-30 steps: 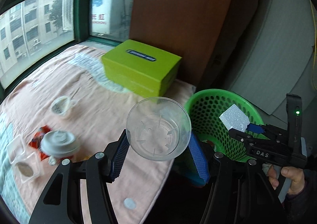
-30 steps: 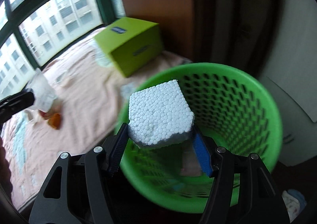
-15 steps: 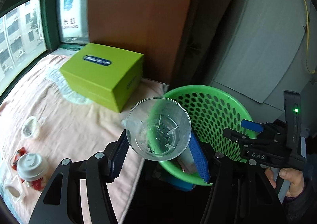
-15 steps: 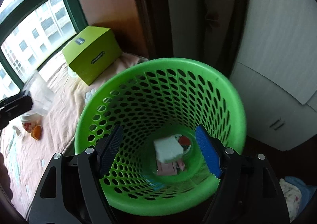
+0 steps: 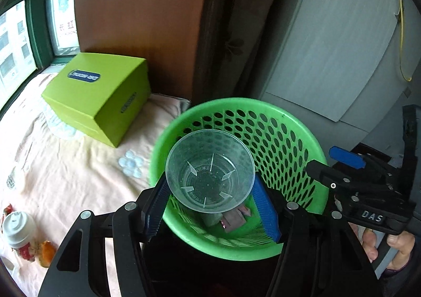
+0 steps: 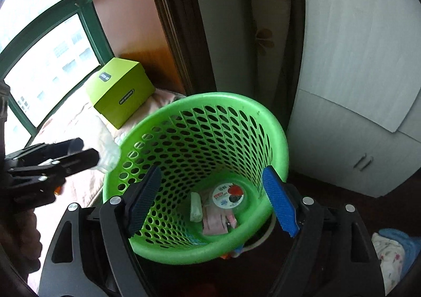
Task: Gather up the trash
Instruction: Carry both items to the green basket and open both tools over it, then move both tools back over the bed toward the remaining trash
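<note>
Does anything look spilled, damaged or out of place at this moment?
Nothing stands out. The clear plastic cup sits intact between the opening jaws of the left gripper over the green basket; trash lies at the basket's bottom, none on its rim. The right gripper, jaws opening, is empty.

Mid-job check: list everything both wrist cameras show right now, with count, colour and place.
Clear plastic cup: one, transparent, between left gripper's pads above basket.
Perforated plastic basket: one, green, beside bed.
Trash in basket: several pieces, white, pink, printed lid, on its bottom.
Cardboard box: one, lime green, on bed.
Lidded paper cup: one, white lid, bed's near left edge.
Orange scrap: one, beside that cup.
Left gripper: black, blue pads, jaws opening around cup.
Right gripper: black, blue pads, jaws opening, empty, over basket.
</note>
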Tool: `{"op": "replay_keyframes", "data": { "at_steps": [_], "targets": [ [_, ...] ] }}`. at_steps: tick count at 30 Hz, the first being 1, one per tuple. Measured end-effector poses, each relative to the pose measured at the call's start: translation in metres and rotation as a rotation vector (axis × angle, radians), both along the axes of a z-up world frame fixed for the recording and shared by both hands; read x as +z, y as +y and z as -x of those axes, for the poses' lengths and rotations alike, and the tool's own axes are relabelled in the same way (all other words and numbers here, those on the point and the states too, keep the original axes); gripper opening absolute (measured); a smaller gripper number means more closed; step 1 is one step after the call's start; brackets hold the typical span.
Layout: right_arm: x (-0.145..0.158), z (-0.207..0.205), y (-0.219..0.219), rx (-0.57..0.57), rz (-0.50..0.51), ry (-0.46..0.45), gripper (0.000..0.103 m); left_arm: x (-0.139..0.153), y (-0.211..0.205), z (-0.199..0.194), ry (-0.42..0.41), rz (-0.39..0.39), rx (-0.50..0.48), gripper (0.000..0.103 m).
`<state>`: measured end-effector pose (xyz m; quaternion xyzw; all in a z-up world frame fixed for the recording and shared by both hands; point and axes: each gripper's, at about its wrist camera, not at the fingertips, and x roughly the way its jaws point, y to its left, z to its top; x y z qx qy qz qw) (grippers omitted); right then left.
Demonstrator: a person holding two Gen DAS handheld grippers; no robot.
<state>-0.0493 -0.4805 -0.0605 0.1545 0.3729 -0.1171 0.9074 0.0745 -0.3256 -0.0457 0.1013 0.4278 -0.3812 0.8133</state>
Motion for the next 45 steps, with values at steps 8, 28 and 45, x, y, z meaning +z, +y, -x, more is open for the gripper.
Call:
{"op": "replay_keyframes", "data": {
  "at_steps": [8,28,45],
  "targets": [
    [0.004,0.004,0.007,0.009,0.0,-0.007,0.079,-0.002,-0.001,0.008,0.007,0.02,0.002,0.077],
    [0.015,-0.033,0.103,0.216,-0.001,-0.03,0.08,0.011,0.162,-0.01,-0.059,-0.005,0.329,0.077],
    [0.015,-0.073,0.198,0.418,-0.013,-0.026,0.081,-0.015,0.346,-0.039,-0.08,-0.108,0.816,0.08]
  ]
}}
